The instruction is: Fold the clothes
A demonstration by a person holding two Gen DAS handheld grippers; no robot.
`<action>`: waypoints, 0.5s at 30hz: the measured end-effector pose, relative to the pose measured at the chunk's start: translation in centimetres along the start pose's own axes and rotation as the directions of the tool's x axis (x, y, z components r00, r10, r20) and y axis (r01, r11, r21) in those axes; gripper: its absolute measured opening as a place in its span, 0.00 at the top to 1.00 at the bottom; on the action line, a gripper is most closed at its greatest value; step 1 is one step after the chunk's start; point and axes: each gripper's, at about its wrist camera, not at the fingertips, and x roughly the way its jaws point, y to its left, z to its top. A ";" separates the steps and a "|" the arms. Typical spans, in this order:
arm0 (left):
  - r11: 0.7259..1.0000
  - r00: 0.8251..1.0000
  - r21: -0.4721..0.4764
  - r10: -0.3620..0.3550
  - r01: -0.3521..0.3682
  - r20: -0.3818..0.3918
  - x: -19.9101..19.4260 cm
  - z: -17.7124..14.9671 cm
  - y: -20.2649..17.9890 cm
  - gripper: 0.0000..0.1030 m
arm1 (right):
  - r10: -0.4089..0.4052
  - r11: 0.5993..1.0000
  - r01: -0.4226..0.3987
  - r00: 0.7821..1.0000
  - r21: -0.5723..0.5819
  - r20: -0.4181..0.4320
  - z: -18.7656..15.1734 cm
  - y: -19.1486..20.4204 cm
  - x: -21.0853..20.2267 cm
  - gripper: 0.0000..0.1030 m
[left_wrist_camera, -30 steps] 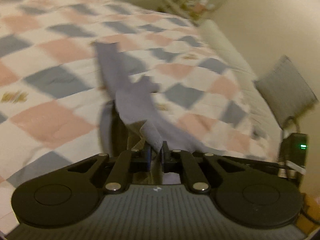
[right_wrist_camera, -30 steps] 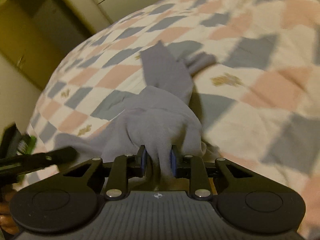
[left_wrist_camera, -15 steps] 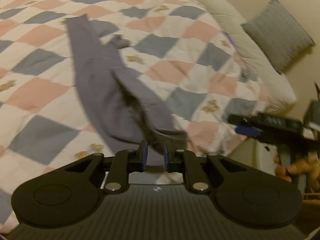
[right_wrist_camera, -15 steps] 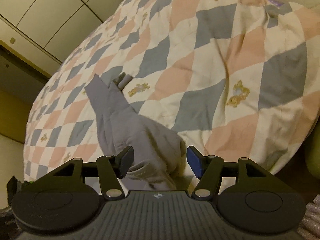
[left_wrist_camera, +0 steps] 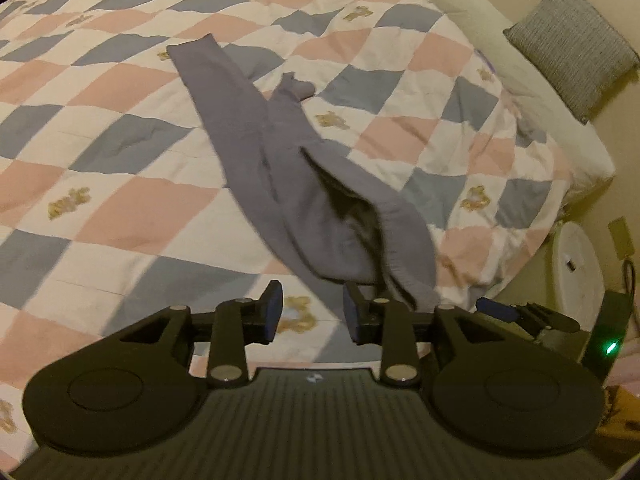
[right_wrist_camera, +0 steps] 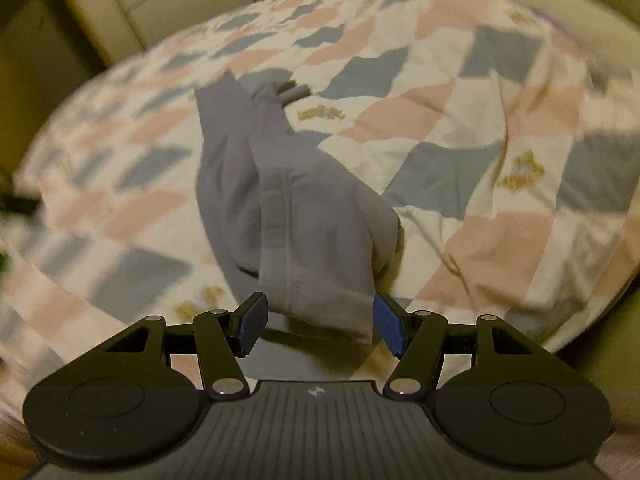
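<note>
Trousers (left_wrist_camera: 280, 168) lie lengthwise on the quilt (left_wrist_camera: 120, 216), legs side by side, waist nearest me. Both claws, left (left_wrist_camera: 311, 312) and right (right_wrist_camera: 320, 326), gape empty. I'd pinch the waistband corners evenly before folding.

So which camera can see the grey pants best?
The left wrist view: the grey pants lie sharp along the quilt, both legs and the open waistband showing. The right wrist view shows them blurrier, with the waistband nearest and the leg ends small and far off.
</note>
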 end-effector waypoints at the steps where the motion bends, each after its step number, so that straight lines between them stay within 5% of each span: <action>1: 1.000 1.000 0.006 0.000 0.000 -0.012 0.2 0.1 0.6 0.73 | -0.033 0.998 0.033 0.999 -0.049 -0.003 -0.5 1.2 0.8 0.39; 5: 1.000 0.998 0.023 -0.017 0.018 -0.054 1.4 0.2 2.3 0.73 | -0.152 0.964 0.147 0.988 -0.221 -0.008 -2.2 5.2 3.8 0.39; 9: 0.999 0.995 0.021 -0.030 0.032 -0.090 3.2 1.1 3.1 0.72 | -0.219 0.942 0.218 0.975 -0.255 0.025 -2.2 5.9 4.7 0.39; 15: 0.999 0.990 0.005 -0.041 0.042 -0.132 6.1 2.8 3.4 0.68 | -0.236 0.904 0.229 0.972 -0.360 0.025 -1.9 6.6 6.3 0.40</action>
